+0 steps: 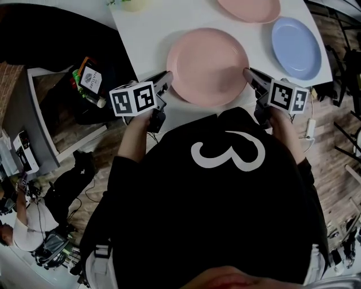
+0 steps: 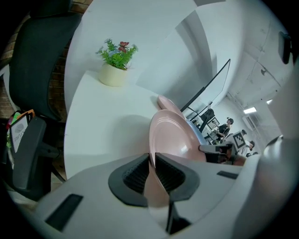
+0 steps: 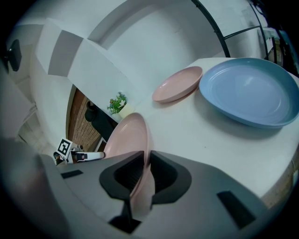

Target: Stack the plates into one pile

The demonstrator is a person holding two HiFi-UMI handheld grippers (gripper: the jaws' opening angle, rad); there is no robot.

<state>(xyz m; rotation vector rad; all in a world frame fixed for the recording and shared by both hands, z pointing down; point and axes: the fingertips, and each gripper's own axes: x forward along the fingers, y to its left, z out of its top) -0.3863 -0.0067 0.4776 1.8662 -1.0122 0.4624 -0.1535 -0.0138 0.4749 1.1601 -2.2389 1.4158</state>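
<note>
My left gripper (image 1: 167,77) is pinching the near pink plate (image 1: 207,65) at its left rim, pads pressed on both faces of the edge, and my right gripper (image 1: 249,73) is pinching the same plate at its right rim. That plate is at the near edge of the white table (image 1: 146,28), straight in front of me. Beyond it lies a second pink plate (image 1: 248,8), with a blue plate (image 1: 296,48) to the right and a small potted plant (image 2: 115,63) far left

Soft bright light, faint glare on the pink plate (image 2: 172,136), fisheye-bent edges.
</note>
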